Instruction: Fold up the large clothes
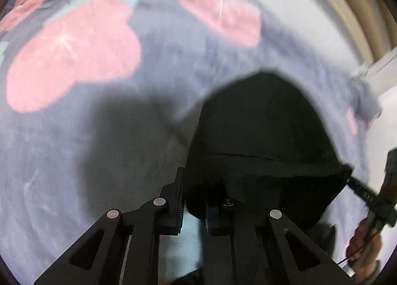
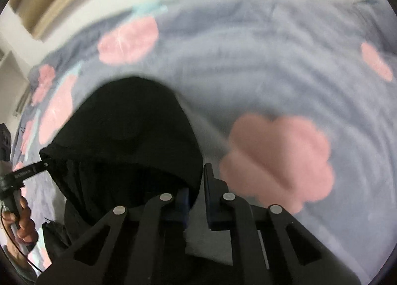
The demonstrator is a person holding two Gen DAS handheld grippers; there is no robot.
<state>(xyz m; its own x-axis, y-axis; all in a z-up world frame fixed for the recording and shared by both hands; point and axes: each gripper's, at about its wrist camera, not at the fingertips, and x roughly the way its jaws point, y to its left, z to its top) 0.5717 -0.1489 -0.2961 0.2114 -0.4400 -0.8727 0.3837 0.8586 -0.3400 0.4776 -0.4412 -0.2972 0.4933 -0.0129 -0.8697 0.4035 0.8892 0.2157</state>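
Observation:
A black garment (image 1: 263, 136) hangs stretched between my two grippers above a grey bedspread. My left gripper (image 1: 194, 200) is shut on one corner of the black garment, which drapes over its right finger. In the left wrist view my right gripper (image 1: 352, 183) shows at the far right, pinching the other corner. In the right wrist view the garment (image 2: 124, 136) fills the lower left; my right gripper (image 2: 197, 193) is shut on its edge. My left gripper (image 2: 42, 164) shows at the far left edge, holding the opposite corner. Both views are motion-blurred.
The grey bedspread (image 1: 74, 148) with large pink flower prints (image 2: 278, 158) covers the bed below. A white wall and a beige frame (image 1: 347, 7) lie beyond the bed. A person's hand (image 2: 22, 220) grips the other tool's handle.

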